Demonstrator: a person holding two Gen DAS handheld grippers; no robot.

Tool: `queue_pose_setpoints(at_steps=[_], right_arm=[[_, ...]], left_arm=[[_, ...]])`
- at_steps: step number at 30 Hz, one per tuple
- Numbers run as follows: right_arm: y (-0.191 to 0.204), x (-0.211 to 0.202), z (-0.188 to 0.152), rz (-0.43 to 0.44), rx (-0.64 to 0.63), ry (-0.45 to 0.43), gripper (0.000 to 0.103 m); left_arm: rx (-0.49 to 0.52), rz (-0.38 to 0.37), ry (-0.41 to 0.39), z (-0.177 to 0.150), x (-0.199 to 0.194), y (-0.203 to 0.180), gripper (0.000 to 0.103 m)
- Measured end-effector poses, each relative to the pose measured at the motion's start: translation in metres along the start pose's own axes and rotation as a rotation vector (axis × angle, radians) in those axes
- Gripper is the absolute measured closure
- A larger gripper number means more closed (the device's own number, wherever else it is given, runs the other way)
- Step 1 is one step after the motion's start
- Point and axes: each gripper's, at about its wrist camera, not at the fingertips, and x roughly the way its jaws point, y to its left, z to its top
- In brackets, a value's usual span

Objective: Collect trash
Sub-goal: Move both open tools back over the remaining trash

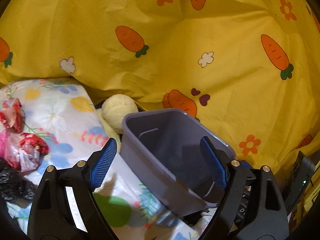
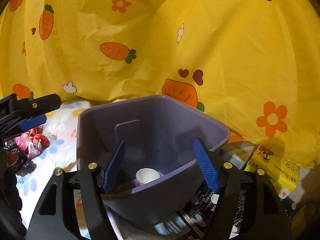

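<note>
Yellow bedding [image 1: 180,56] with orange carrots and flowers is filling the back of both views. One white flowered pillow [image 1: 60,116] is lying in front of it on the bed, and one cream soft toy [image 1: 118,110] is peeking out beside the pillow.

One grey bin [image 2: 152,124] is sitting on the bed just beside the pillow. It is tipping a little, with its open mouth facing up and toward the cameras. Its long way is running from the near rim down to its bottom. One white cup [image 2: 147,176] is lying inside at the bottom, on its side, with its open end showing.

Crumpled red and white wrappers [image 1: 20,140] are lying in a small heap on the pillow, well apart from the bin. How many there are, I cannot tell. Something black and crinkly [image 1: 14,182] is lying next to them.

Two tools are showing. The left tool [image 1: 160,160] is standing wide with nothing gripped. The right tool [image 2: 160,164] is also standing wide, its blue fingers [image 2: 206,168] reaching over the bin's near rim and holding nothing.

One yellow packet [image 2: 280,172] is lying to the right of the bin.
</note>
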Motion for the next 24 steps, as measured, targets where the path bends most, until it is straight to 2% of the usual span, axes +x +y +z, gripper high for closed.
queue_pose_setpoints(at_steps=[9, 16, 20, 24], right_arm=[[0.016, -0.020, -0.006, 0.023, 0.026, -0.061, 0.018], [0.049, -0.043, -0.017, 0.051, 0.004, -0.106, 0.017], [0.071, -0.058, -0.023, 0.097, -0.013, -0.126, 0.017], [0.095, -0.067, -0.029, 0.149, -0.031, -0.125, 0.017]], left_arm=[[-0.010, 0.224, -0.123, -0.024, -0.083, 0.039, 0.008], [0.013, 0.425, -0.183, -0.053, -0.142, 0.068, 0.007], [0.012, 0.499, -0.199, -0.068, -0.167, 0.083, 0.007], [0.018, 0.542, -0.201, -0.081, -0.186, 0.093, 0.007]])
